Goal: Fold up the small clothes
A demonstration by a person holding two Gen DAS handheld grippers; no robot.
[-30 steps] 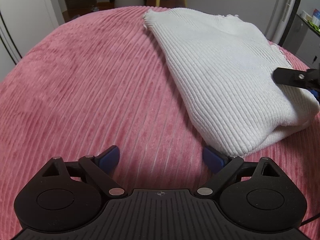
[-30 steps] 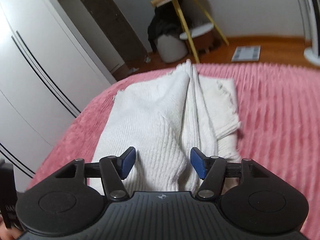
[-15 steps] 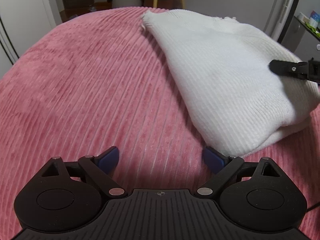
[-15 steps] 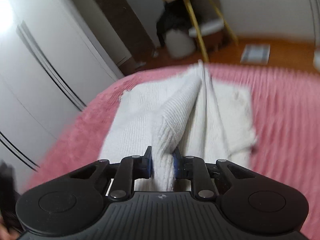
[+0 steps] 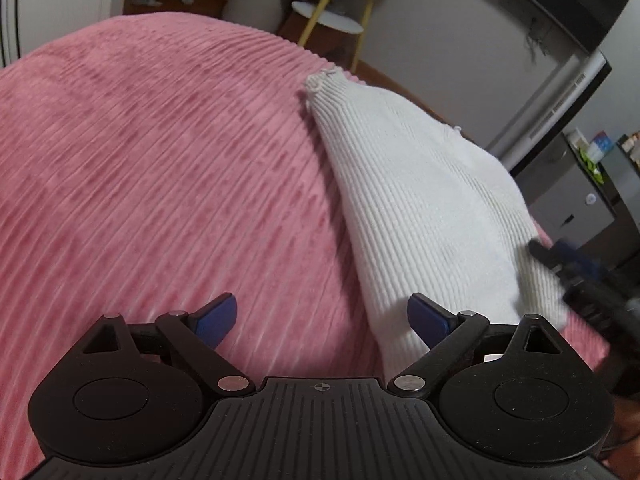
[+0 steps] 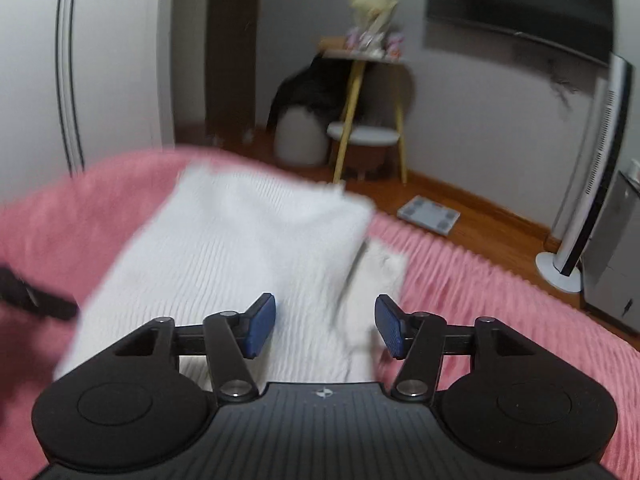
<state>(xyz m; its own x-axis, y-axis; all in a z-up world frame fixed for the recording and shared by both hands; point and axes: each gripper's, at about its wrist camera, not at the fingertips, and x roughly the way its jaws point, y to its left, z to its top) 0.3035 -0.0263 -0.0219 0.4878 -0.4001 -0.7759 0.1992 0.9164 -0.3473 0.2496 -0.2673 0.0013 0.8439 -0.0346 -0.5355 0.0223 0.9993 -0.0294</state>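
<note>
A white ribbed knit garment (image 5: pixel 420 208) lies folded on the pink corduroy bed cover (image 5: pixel 160 160). My left gripper (image 5: pixel 322 318) is open and empty, low over the cover, with the garment's near corner by its right finger. My right gripper (image 6: pixel 325 326) is open and empty just above the garment (image 6: pixel 240 248); it shows blurred at the garment's right edge in the left wrist view (image 5: pixel 568 264). A smaller folded layer (image 6: pixel 380 268) sticks out at the garment's right side.
Beyond the bed stand a yellow-legged side table (image 6: pixel 360 120), a white pouf (image 6: pixel 300 136), a floor scale (image 6: pixel 430 214), a tower fan (image 6: pixel 588 184) and a white wardrobe (image 6: pixel 80 60). A wall TV (image 6: pixel 520 4) hangs above.
My right gripper, shut on a raised fold of the garment half a second ago, has opened and let it drop flat. My left gripper stayed open and swung its view to the right.
</note>
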